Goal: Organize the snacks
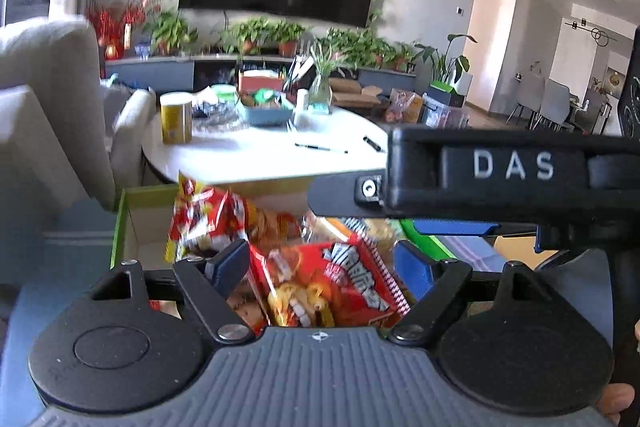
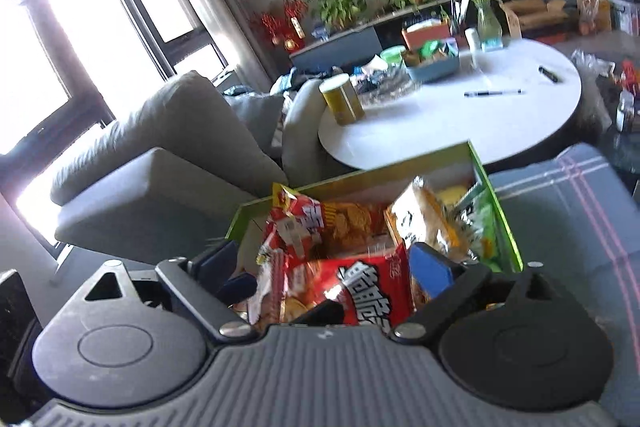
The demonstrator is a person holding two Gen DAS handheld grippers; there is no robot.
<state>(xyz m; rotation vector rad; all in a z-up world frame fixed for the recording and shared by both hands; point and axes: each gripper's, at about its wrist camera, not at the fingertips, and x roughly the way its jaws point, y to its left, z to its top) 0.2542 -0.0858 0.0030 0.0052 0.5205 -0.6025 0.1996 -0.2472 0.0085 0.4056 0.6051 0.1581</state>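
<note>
A green-rimmed cardboard box [image 2: 502, 223] holds several snack bags. A red chip bag [image 1: 340, 279] with bold black-and-white characters lies on top at the near side; it also shows in the right wrist view [image 2: 360, 287]. Behind it stands another red bag [image 2: 308, 223], with an orange bag [image 2: 428, 223] and a green bag [image 2: 478, 223] to the right. My left gripper [image 1: 320, 263] is open, its blue pads on either side of the red chip bag. My right gripper [image 2: 332, 263] is open too, just above the same bag. The right gripper's body [image 1: 512, 171] crosses the left wrist view.
The box [image 1: 120, 223] sits on a blue plaid surface [image 2: 568, 211]. Beyond it is a round white table [image 2: 500, 111] with a yellow can [image 2: 344, 99], a blue tray of items [image 2: 432, 65], pens and a vase. A grey sofa [image 2: 168, 155] stands left.
</note>
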